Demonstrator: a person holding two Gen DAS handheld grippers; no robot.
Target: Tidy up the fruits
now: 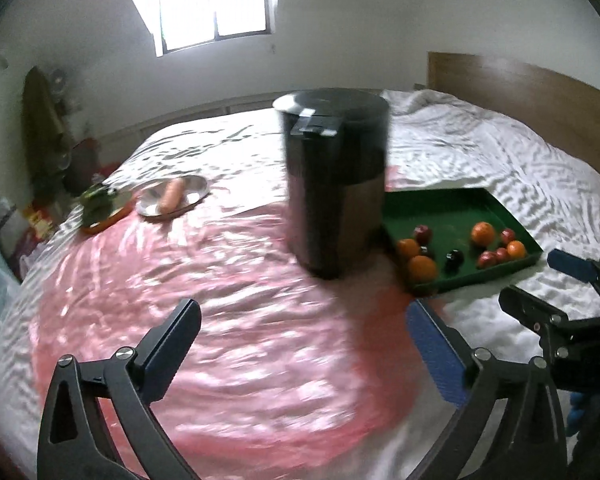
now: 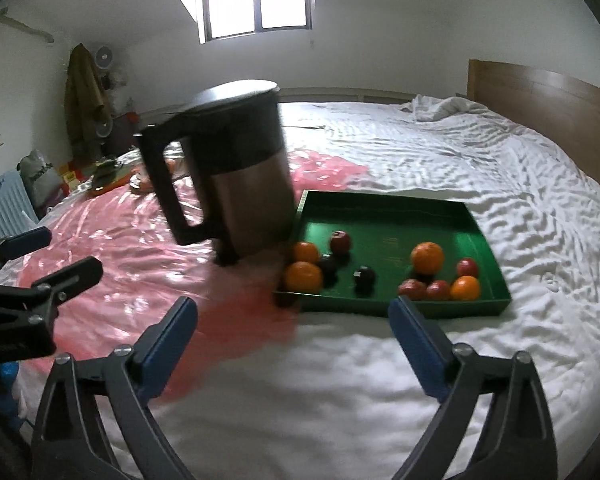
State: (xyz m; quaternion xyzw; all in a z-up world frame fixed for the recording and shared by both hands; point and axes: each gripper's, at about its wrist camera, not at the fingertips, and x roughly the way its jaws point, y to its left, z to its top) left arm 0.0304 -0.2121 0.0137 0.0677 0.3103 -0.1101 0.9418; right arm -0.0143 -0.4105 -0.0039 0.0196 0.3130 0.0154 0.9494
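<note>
Hovering above the bed (image 2: 440, 152), left gripper (image 1: 304, 344) and right gripper (image 2: 292, 332) both have jaws apart, empty. Green tray (image 2: 384, 206) holds four oranges, four red apples, two dark plums; its far half lies bare beside the kettle (image 2: 236, 168).

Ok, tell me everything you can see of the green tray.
The green tray is a shallow rectangular box with low upright walls, looking like plastic or card. It lies flat on the white bedsheet, its left corner close to the dark kettle and the pink plastic sheet. Inside, oranges, red apples and dark plums sit loose along its near half; the far half is bare. Neither tongs touch it.
</note>
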